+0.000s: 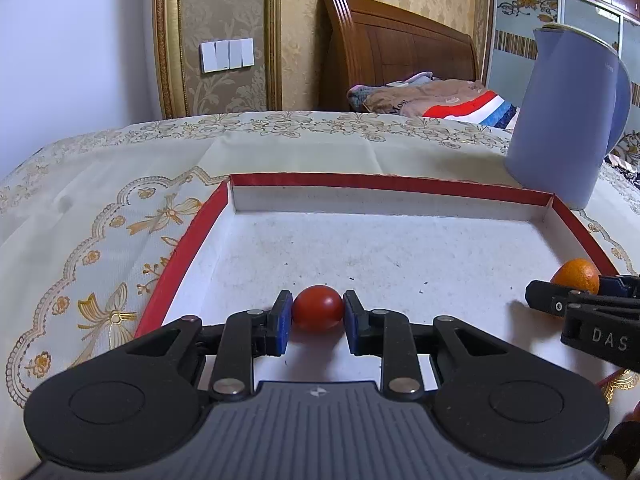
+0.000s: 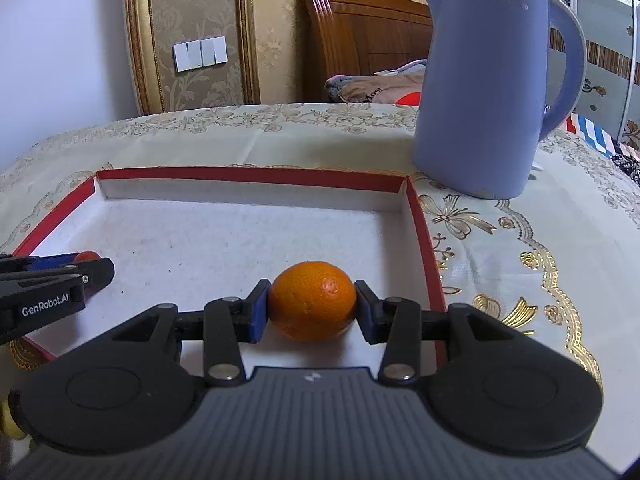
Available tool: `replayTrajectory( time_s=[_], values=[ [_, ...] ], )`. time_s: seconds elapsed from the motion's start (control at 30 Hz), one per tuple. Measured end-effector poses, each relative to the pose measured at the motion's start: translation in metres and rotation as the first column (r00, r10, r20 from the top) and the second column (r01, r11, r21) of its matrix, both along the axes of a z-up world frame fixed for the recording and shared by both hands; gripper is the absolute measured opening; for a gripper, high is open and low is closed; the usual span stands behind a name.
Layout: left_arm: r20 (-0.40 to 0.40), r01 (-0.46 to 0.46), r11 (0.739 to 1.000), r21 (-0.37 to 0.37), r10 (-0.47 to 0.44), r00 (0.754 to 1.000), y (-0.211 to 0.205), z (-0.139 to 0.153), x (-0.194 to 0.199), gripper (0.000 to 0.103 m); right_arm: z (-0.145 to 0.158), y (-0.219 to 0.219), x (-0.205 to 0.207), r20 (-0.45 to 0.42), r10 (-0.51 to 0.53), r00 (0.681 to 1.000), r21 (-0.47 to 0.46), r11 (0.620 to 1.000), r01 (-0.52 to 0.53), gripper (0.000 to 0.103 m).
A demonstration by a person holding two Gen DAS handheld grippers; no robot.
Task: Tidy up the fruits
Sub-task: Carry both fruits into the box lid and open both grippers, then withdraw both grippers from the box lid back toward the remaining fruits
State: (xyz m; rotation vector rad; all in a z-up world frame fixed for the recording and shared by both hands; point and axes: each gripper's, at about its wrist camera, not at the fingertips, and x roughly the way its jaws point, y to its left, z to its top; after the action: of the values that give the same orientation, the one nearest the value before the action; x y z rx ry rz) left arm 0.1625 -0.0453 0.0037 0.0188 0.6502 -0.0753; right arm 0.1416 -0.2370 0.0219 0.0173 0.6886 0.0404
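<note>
Here, left wrist view: the left gripper point(image 1: 317, 314) is clamped on a small glossy red round fruit point(image 1: 317, 307), blue pads point(image 1: 280, 322) pressing both its sides, at lower centre of the frame, low over the white floor of a shallow red-edged cardboard tray point(image 1: 384, 183). Whether the fruit touches the floor cannot be told. Right wrist view: the right gripper point(image 2: 312, 308) is closed on a round orange citrus fruit point(image 2: 313, 305), pads against both sides, lower centre of the frame, over the same tray's floor near its right wall. Each gripper shows at the edge of the other's view: the right one with its orange fruit at right edge in the left view, the left one at left edge in the right view, with the red fruit partly hidden. The tray sits on a cream tablecloth with gold floral embroidery point(image 2: 520, 248). A tall lavender-blue plastic kettle with handle point(image 2: 484, 92) stands on the cloth just beyond the tray's far right corner, upper right of both frames. Behind, a wooden headboard point(image 1: 400, 48) and white wall switches point(image 1: 227, 55).
</note>
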Motion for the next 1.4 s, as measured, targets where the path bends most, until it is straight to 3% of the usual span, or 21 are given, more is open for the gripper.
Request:
replayTrajectory(
  time_s=[0.2,0.27,0.33,0.4,0.47,0.73,0.87,1.4],
  values=[
    [0.004,0.006,1.000,0.005,-0.006,1.000,0.000,0.000,-0.003,0.027,0.000,0.000,0.000,0.002,-0.002,1.000,-0.003,1.000,0.002,0.043],
    [0.005,0.005,1.000,0.000,-0.005,1.000,0.001,0.000,-0.004,0.028,0.002,0.000,-0.002,0.017,-0.010,1.000,-0.012,1.000,0.010,0.063],
    [0.004,0.008,1.000,-0.010,-0.008,1.000,0.002,0.000,-0.004,0.034,0.005,0.001,-0.005,0.044,-0.006,0.999,-0.018,1.000,0.007,0.075],
    [0.006,0.007,1.000,-0.013,-0.007,1.000,0.001,0.000,-0.005,0.057,0.005,0.005,-0.007,0.060,-0.001,0.998,-0.047,0.999,0.004,0.075],
    [0.027,0.005,1.000,-0.018,-0.004,1.000,0.002,0.002,-0.008,0.064,0.006,0.007,-0.009,0.069,0.004,0.998,-0.063,0.998,0.001,0.075],
    [0.053,0.001,1.000,0.009,-0.002,0.999,-0.001,0.003,-0.014,0.064,0.006,0.002,-0.010,0.070,-0.015,0.997,-0.039,0.999,0.018,0.077],
    [0.069,-0.005,1.000,0.008,0.004,0.998,0.001,0.004,-0.019,0.064,0.007,0.001,-0.015,0.097,-0.022,0.995,-0.031,0.999,0.025,0.087],
    [0.087,-0.009,1.000,-0.011,0.010,0.996,0.009,0.007,-0.036,0.067,0.007,-0.001,-0.032,0.110,-0.010,0.994,-0.024,1.000,0.013,0.087]
  ],
)
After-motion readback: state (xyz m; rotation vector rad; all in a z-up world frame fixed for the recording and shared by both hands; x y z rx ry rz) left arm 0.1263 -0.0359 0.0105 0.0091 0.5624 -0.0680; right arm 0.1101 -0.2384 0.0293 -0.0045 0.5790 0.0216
